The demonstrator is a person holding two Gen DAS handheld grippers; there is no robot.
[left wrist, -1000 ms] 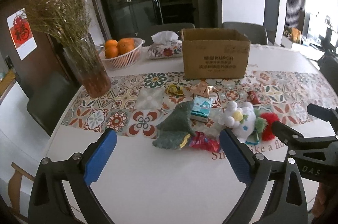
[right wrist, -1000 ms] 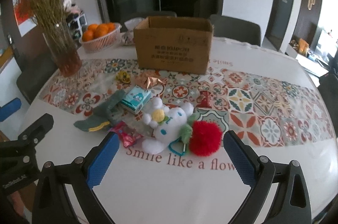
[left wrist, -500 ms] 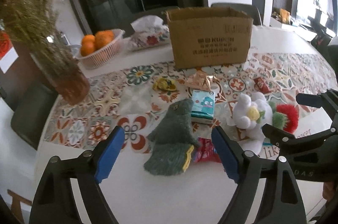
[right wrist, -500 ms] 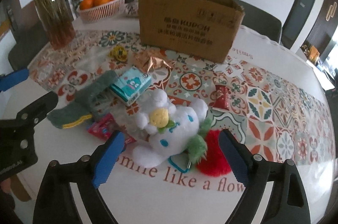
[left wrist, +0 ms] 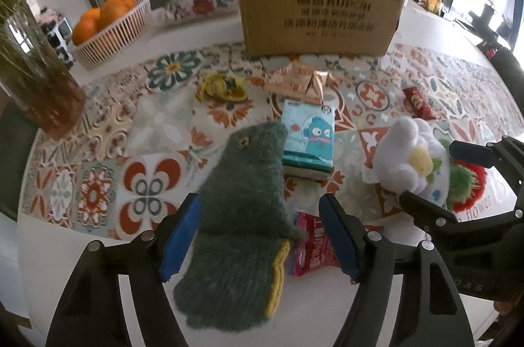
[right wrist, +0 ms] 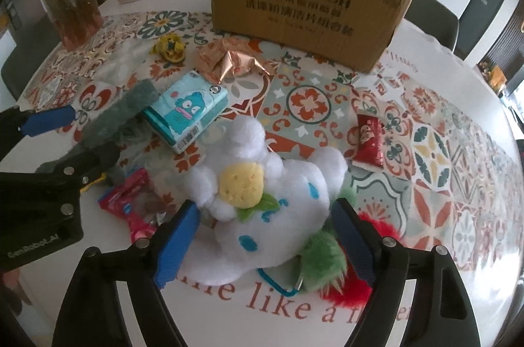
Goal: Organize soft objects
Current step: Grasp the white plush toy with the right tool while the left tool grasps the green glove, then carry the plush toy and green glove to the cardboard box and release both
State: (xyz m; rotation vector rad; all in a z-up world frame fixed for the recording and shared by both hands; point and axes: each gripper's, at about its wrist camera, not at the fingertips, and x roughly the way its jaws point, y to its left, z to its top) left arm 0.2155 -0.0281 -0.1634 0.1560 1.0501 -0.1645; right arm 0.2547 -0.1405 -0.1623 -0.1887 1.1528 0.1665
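Your left gripper, closing around the green knit glove, may also pinch the red wrapper beside it.

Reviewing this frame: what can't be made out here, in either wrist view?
- Inside of the cardboard box: both views show only its front wall.
- Whether the left gripper presses the green glove: its jaws are closing around it, contact unclear.
- Whether the right gripper, also closing, touches the white plush toy.
- Red fluffy item: hidden behind the plush and a finger.
- Pink packet: partly under the glove.
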